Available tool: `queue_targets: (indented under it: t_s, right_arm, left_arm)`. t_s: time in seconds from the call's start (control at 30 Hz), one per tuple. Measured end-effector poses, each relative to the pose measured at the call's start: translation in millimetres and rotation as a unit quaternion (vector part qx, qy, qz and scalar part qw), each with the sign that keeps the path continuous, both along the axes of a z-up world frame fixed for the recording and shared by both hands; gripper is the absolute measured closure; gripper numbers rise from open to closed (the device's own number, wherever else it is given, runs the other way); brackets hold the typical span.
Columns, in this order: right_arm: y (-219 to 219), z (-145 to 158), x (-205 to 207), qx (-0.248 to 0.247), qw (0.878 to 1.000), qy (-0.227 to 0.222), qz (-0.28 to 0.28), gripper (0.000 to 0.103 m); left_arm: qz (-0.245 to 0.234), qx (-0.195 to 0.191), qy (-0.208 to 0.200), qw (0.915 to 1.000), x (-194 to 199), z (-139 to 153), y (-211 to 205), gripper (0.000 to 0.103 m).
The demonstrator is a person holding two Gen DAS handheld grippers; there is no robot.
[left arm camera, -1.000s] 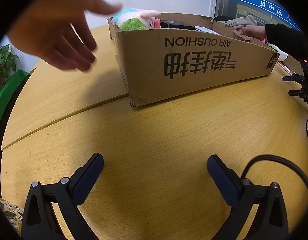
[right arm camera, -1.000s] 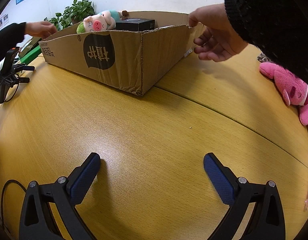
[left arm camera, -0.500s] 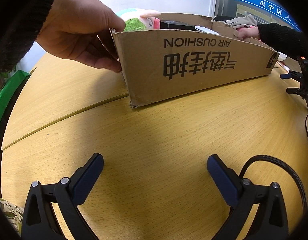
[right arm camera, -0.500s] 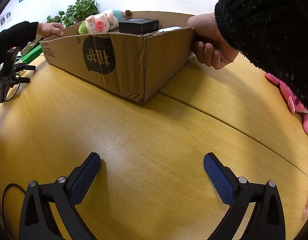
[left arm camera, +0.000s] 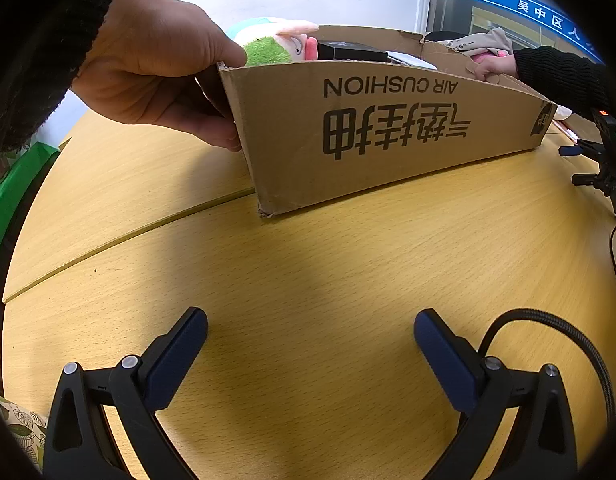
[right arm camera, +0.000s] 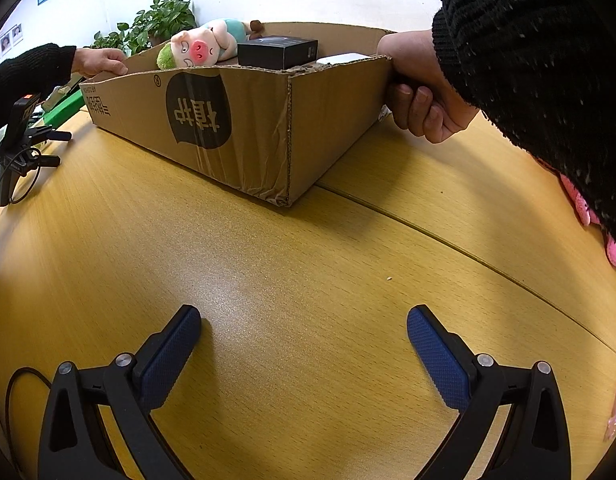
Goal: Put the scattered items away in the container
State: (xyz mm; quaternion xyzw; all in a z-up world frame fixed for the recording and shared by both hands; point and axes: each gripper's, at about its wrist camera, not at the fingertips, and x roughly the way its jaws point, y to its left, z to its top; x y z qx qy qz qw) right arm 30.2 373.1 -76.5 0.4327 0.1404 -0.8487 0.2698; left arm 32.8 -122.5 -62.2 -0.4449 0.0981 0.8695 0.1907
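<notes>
Both the left gripper (left arm camera: pixel 310 332) and right gripper (right arm camera: pixel 303 330) gape wide and empty, resting low over the desk (right arm camera: pixel 267 280). The cardboard box (left arm camera: pixel 380 132) sits at the far side, its long axis slanting left-right, gripped by bare hands (left arm camera: pixel 155 68) at both ends; a pig plush (right arm camera: pixel 203 46) and black box (right arm camera: pixel 277 53) lie inside.

Black grippers, blue textured fingers (right arm camera: pixel 171 356), silver screws.

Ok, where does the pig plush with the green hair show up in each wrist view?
Left wrist: the pig plush peeks over the cardboard box rim at top centre, just right of the hand gripping the corner.
Right wrist: the pig plush lies at the box's far side, upper left, beside a black carton.
Shared landmark: the black carton, next to the plush in both.
</notes>
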Motion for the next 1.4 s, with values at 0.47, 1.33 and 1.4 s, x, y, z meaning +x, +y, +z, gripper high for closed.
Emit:
queue_targets:
  t_s: [0.47, 1.33, 1.4]
  right_arm:
    - [-0.1, 0.4, 0.2, 0.001, 1.0, 0.0, 0.001, 0.0]
    - [-0.3, 1.0, 0.1, 0.001, 1.0, 0.0, 0.004, 0.0]
    - [-0.6, 1.0, 0.9, 0.002, 1.0, 0.001, 0.005, 0.0]
  left_arm:
    - [-0.004, 0.001, 0.0, 1.0, 0.6, -0.7, 2.6, 0.0]
    - [-0.004, 0.0, 0.0, 1.0, -0.8, -1.8, 5.2, 0.0]
    - [-0.004, 0.0, 0.0, 1.0, -0.9, -2.0, 5.3, 0.0]
